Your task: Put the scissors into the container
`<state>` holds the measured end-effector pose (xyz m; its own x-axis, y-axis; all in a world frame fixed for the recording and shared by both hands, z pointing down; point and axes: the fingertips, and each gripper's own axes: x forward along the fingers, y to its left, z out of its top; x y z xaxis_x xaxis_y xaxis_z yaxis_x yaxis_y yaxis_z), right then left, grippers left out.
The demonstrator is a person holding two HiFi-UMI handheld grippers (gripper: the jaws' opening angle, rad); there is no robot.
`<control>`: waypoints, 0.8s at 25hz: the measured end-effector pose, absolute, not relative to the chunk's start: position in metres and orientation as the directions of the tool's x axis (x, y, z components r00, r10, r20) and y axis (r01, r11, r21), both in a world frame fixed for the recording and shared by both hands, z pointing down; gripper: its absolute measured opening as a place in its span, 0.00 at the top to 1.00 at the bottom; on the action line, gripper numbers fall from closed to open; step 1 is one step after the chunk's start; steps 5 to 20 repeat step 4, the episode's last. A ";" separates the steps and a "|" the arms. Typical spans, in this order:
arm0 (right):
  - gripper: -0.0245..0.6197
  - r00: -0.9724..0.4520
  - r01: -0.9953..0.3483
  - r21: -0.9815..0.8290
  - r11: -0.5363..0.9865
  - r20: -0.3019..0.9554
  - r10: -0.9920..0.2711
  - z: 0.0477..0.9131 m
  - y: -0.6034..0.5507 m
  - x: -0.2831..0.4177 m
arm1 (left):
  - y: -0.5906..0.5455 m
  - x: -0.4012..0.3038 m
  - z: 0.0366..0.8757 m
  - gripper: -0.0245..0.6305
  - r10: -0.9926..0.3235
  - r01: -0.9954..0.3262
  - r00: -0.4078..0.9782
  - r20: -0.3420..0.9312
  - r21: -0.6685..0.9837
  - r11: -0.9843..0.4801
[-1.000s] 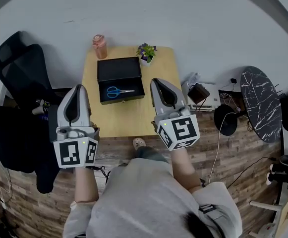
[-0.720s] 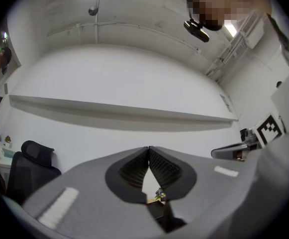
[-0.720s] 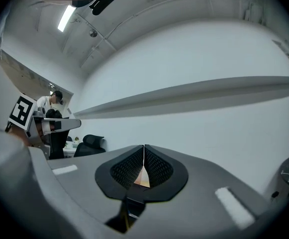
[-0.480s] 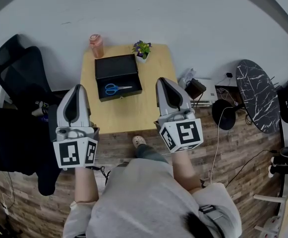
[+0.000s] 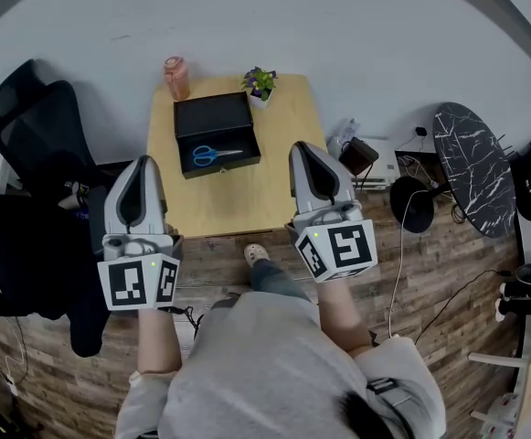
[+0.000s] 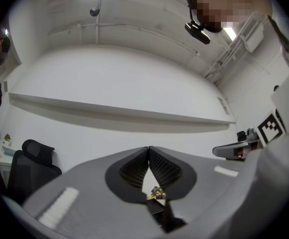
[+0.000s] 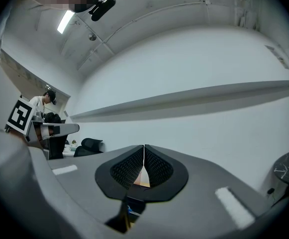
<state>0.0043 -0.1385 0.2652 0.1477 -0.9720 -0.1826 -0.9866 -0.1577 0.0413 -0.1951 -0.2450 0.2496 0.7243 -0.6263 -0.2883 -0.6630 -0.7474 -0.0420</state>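
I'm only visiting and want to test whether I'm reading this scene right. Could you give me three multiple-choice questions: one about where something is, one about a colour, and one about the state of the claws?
1. Where do the scissors lie?
A) inside the black container
B) on the floor
C) in one of the claws

2. What colour are the scissors' handles?
A) red
B) green
C) blue

3. How do the left claw and the right claw stand?
A) both wide open
B) both shut with nothing in them
C) each clamped on a pen

Answers:
1 A: the head view shows the scissors lying within the open black container on the table.
2 C: the handle loops are clearly blue.
3 B: each gripper view shows its two pads meeting, with nothing between them.
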 end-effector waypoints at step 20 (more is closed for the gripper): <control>0.95 0.152 -0.986 0.039 -0.162 -0.188 -0.970 0.265 -0.132 0.002 | -0.239 -0.197 0.249 0.87 -0.619 -0.657 0.729 -0.293 -0.046 -0.752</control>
